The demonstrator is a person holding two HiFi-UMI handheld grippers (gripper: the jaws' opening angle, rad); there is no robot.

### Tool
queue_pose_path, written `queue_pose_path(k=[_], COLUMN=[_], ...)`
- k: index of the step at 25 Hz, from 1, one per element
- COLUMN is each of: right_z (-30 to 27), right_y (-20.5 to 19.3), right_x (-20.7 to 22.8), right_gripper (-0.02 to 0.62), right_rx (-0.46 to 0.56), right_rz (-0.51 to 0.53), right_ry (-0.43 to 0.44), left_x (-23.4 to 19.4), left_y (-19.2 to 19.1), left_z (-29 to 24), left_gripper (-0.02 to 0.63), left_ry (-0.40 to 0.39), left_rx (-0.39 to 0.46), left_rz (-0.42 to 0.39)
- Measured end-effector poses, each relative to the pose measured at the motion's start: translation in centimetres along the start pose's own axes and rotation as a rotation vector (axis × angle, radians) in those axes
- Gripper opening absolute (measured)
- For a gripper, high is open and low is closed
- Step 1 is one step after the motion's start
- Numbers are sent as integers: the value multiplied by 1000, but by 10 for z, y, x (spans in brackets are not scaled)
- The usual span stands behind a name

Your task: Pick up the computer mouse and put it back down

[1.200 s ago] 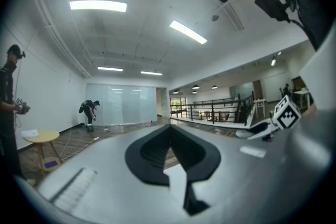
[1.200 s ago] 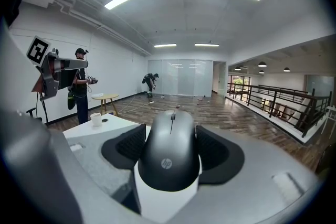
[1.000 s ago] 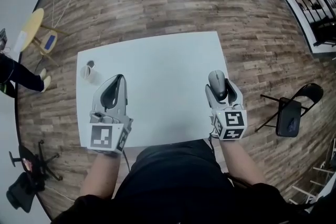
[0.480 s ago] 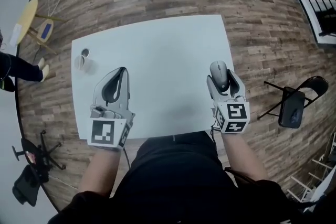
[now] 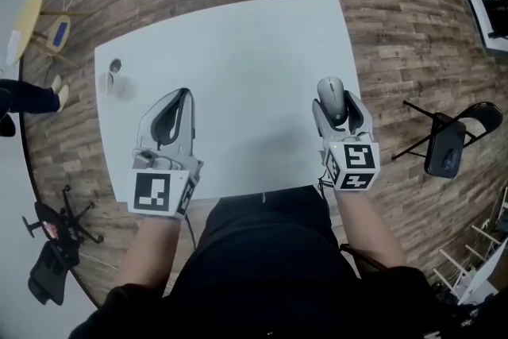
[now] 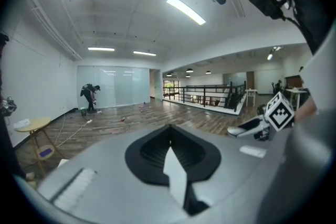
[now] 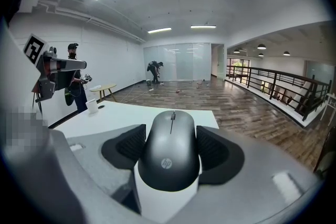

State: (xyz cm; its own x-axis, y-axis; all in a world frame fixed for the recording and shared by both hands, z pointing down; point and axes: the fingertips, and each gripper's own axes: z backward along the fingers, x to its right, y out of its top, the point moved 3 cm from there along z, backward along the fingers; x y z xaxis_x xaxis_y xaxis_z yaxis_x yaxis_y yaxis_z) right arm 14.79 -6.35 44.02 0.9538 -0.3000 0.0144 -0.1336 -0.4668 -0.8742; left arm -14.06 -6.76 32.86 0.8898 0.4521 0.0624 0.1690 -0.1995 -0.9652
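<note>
Right gripper [image 5: 335,109] has the mouse [image 5: 330,91] between its jaws, which are spread wide with both pads against its sides. The mouse sits nose forward and level over the right front part of the white table [image 5: 238,36]; whether its underside already touches the top I cannot tell. Left gripper [image 5: 181,101] is over the left front of the table, jaws closed together with nothing between them, well apart from the mouse. The step in hand looks like the set-down. To do it well, keep the mouse flat and bring it straight down until the base rests on the surface; only then spread the jaws, evenly, so neither pad drags it sideways. Then pull back along the line of the jaws rather than lifting through it. The landing spot under the mouse is bare. Other things: a white cup [image 5: 111,81] near the far left edge, well away; a folding chair [image 5: 444,148] on the wood floor to the right; a small round table [image 5: 22,24] off to the left. Nothing stands in the path — the only concern is the table's right edge, fairly near the mouse.
</note>
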Motion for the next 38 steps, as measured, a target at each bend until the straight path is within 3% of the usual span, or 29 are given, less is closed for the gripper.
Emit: queue_pose_path(k=[12,38], right_z=[1,-12], right_y=[-24,-72], right_x=[4,-4], right_gripper=[301,302], right_rx=[-44,-134], right_rz=[-23,-69], right_ry=[4,4], left_x=[5,11], left_y=[-1,-51], left_z=[-9,-24], left_gripper=[0,0], left_ry=[2,-52], left_rx=[-36,-133], left_rz=[-10,41])
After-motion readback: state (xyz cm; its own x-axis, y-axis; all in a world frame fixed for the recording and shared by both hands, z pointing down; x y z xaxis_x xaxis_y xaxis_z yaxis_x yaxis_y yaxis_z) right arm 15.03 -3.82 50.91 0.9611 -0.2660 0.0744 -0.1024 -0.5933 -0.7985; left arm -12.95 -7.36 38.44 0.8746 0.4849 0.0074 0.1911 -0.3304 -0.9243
